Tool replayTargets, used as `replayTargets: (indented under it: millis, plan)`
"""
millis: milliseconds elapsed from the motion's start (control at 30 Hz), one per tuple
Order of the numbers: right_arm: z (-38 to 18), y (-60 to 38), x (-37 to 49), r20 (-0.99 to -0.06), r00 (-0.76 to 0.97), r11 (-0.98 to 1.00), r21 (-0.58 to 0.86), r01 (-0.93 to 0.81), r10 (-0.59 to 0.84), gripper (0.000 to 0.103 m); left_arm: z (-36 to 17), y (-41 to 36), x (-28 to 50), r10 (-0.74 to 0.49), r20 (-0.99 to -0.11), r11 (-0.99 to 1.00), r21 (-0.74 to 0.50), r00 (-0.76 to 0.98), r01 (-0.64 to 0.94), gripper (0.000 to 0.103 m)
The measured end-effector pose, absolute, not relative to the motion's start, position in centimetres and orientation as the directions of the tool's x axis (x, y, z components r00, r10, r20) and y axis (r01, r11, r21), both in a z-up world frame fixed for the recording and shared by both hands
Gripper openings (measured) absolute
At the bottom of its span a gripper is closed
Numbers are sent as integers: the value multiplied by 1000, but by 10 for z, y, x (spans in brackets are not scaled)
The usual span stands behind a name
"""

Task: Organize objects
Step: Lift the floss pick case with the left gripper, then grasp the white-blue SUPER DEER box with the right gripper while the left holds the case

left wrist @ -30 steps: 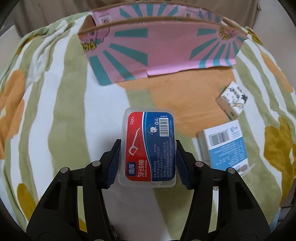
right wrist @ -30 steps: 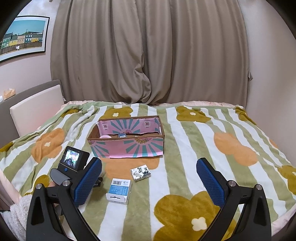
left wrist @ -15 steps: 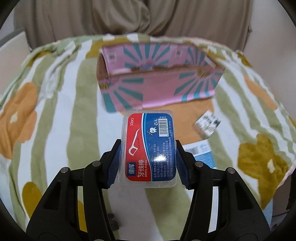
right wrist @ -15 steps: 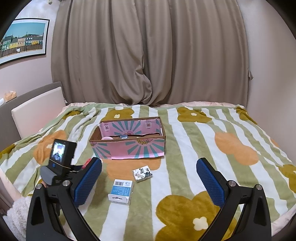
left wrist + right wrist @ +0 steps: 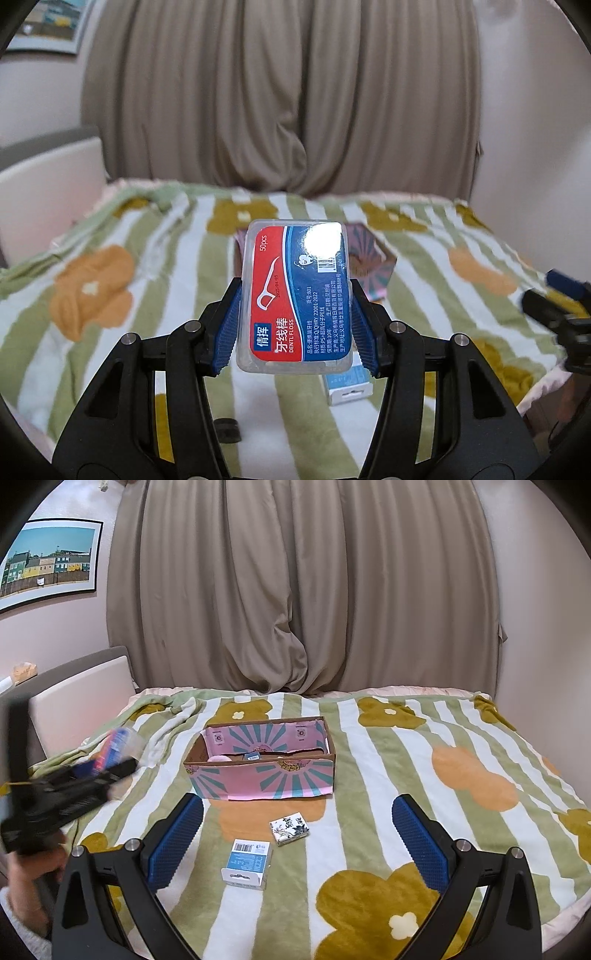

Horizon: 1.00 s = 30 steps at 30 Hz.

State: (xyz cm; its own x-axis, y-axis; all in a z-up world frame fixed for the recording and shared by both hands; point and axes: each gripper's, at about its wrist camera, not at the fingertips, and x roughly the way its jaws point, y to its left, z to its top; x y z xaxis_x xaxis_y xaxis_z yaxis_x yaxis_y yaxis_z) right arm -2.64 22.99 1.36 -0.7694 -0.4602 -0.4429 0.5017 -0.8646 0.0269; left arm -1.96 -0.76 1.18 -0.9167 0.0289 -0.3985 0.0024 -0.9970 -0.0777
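Observation:
My left gripper (image 5: 295, 325) is shut on a clear dental floss box (image 5: 295, 291) with a red and blue label, held high above the bed; the blue pads press its two long sides. That box hides most of the pink cardboard box (image 5: 373, 266) behind it. From the right wrist view the left gripper (image 5: 99, 768) shows blurred at the left, still holding the floss box (image 5: 120, 744). My right gripper (image 5: 297, 842) stands open and empty over the blanket. The pink box (image 5: 264, 777) lies ahead of it, open-topped with several items inside.
A blue and white carton (image 5: 248, 864) and a small patterned box (image 5: 290, 827) lie on the striped flower blanket (image 5: 461, 782) between the right gripper's fingers. A headboard (image 5: 77, 698) is at the left, curtains behind. A person's hand (image 5: 33, 875) holds the left gripper.
The left gripper has lifted the floss box well up off the blanket and tilted its view from downward toward level; the pink box now looks smaller and farther. The right gripper stayed still.

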Motion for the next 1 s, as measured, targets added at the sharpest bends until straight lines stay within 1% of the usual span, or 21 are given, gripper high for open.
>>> replayTargets:
  millis: [133,333,433,633,767,933,1000]
  plan:
    - [15,228,-25,-436,-769,-861,29,507,-467,102,24,-5,10,-2,-358,-997,-70,-934,29,51]
    - [13,221,-23,-436,-762,-854,27,520,-478,102,32,-13,26,-10,-347,-995,-86,-938,43,51]
    - [6,210,-29,-458,-749,-848,21,530,-480,102,34,-17,32,-16,-336,-994,-96,-942,51,51]
    - [-32,173,-56,-562,-670,-826,41,562,-485,102,33,-21,39,-35,-335,-994,-85,-942,67,51]
    - [-67,144,-78,-635,-624,-818,21,574,-455,102,31,-24,41,-38,-335,-993,-92,-942,73,51]
    - [-122,109,-113,-748,-541,-814,-2,581,-384,102,33,-27,45,-42,-334,-993,-94,-942,78,51]
    - [-149,97,-130,-797,-475,-807,27,590,-373,102,33,-28,48,-46,-336,-993,-88,-941,80,51]
